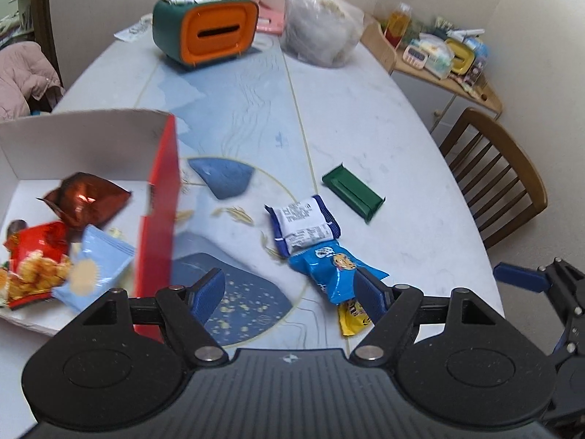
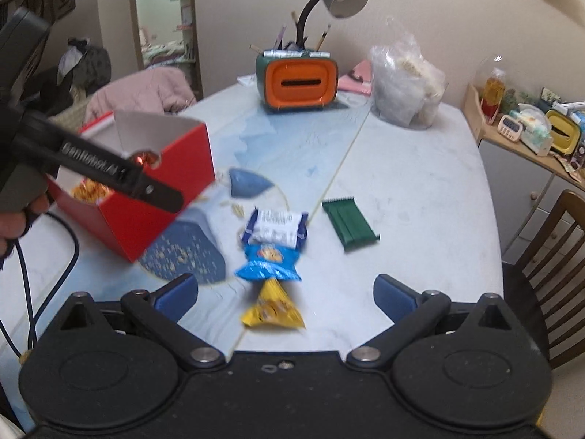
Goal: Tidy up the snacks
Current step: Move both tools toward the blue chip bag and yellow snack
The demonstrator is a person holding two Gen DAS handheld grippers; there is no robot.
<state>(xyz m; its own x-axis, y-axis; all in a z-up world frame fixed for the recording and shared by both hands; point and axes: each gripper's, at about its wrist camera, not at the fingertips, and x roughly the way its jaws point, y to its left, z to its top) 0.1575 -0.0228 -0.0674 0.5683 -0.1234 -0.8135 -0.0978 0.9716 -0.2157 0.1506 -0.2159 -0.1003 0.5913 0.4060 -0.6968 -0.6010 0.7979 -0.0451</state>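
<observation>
Both the left gripper (image 1: 289, 292) and right gripper (image 2: 285, 296) gape wide, empty. Snacks lie scattered on the pale marbled table (image 1: 384, 117). A wooden chair (image 1: 493, 168) stands beside it.

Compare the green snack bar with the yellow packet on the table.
The green snack bar is a long, flat rectangle; the yellow packet is puffier and roughly triangular. The green snack bar lies alone, off to the right; the yellow packet is at the near end of a row, against the blue cookie packet. Both lie on the table, outside the red box.
</observation>
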